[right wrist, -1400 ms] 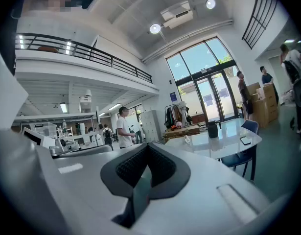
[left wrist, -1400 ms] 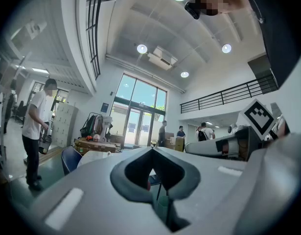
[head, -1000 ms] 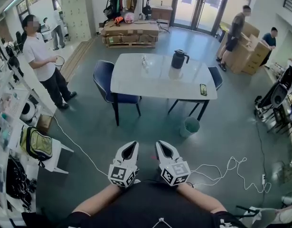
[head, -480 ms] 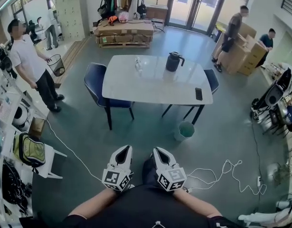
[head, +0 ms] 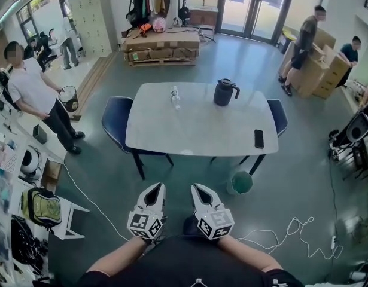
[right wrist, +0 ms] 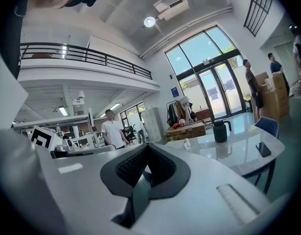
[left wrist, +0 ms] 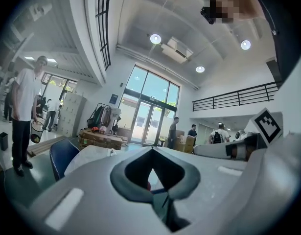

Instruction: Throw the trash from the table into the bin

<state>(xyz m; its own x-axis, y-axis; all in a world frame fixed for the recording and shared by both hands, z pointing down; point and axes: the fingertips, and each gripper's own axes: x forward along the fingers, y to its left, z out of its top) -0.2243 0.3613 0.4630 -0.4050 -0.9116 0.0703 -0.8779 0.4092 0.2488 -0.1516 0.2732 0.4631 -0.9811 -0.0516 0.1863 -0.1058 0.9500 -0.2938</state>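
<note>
Big open hall with a grey-green floor (head: pixel 100 178). Loose cable (head: pixel 289 225) on it near right, a trip risk I'd say. White table (head: pixel 195 130) is ahead, well apart from both tools, and its top looks smooth and glossy. Green bin (head: pixel 239 183) is on the floor by its near right corner. Left gripper (head: pixel 154 190) and right gripper (head: pixel 201 191) are low by the body, tips together, nothing in either. Trash is a small clear plastic bottle (head: pixel 175 97) lying far left on the table, near the black jug (head: pixel 224 92). Likely light, thin-walled, slippery. Grab mid-body and squeeze gently.
</note>
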